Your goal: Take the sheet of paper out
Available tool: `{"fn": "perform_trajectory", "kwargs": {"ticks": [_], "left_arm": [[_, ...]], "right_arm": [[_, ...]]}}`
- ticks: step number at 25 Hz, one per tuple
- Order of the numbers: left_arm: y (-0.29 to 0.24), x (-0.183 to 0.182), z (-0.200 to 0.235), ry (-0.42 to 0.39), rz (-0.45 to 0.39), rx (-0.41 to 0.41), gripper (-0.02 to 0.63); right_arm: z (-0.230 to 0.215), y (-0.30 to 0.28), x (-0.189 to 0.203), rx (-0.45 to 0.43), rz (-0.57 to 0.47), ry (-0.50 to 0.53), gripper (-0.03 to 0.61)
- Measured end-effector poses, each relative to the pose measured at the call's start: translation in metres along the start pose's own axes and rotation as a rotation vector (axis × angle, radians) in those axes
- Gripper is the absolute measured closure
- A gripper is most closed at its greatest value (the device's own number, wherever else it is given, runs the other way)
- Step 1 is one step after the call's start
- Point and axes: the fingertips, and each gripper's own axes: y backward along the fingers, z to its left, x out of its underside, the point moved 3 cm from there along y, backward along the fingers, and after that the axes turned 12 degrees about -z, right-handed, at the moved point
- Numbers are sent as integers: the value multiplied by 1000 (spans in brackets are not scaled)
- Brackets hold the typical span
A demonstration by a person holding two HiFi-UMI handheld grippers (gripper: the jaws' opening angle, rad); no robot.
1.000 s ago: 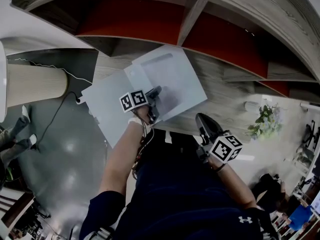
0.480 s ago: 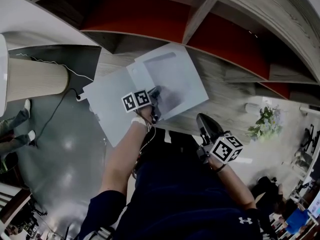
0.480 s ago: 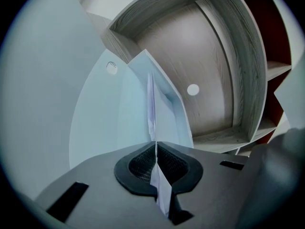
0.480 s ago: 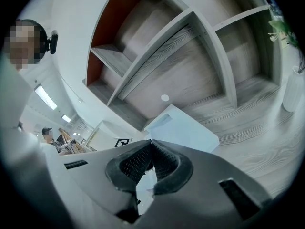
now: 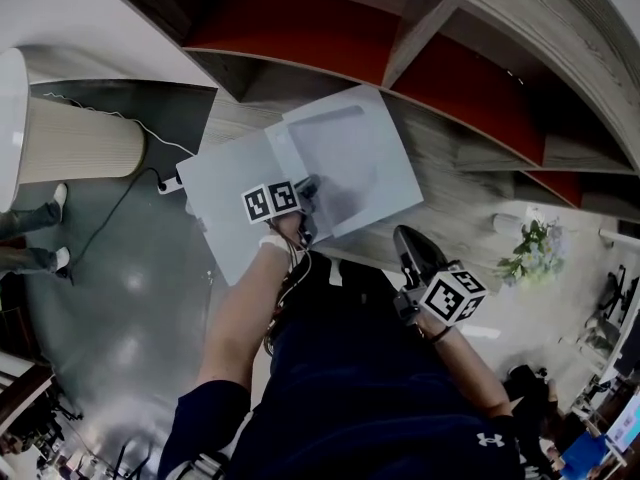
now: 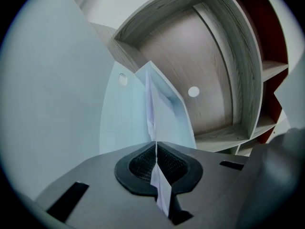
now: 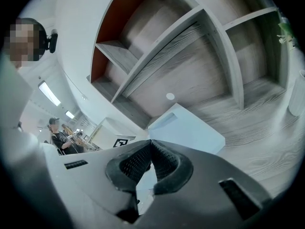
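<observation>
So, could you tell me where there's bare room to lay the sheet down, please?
The wooden ledge is bare between the white box and the plant. It is crowded at the box's near edge, where the left gripper pinches the sheet of paper.

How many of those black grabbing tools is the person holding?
2. The left gripper is at the white box, jaws shut on the sheet of paper; the right gripper hangs lower right, near the person's lap, holding nothing.

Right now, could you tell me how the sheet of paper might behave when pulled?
Probably floppy: the sheet of paper looks thin and wavy edge-on. Likely light, yet apt to tear where the left gripper pinches its edge.
</observation>
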Motion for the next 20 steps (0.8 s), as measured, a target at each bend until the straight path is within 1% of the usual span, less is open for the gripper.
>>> {"fn": "perform_trajectory", "kwargs": {"ticks": [5,13,20], "left_arm": [[15,-3,12,4,-14,-42,598],[39,-9,24,-30,-32,-99,598],[61,-14,31,-43,-48,-141,598]], "right_arm": [[5,-5,2,-20,17,9,565],[13,-11,3,-56,29,13,565],[13,-13,3,-56,41,-3,565]]}}
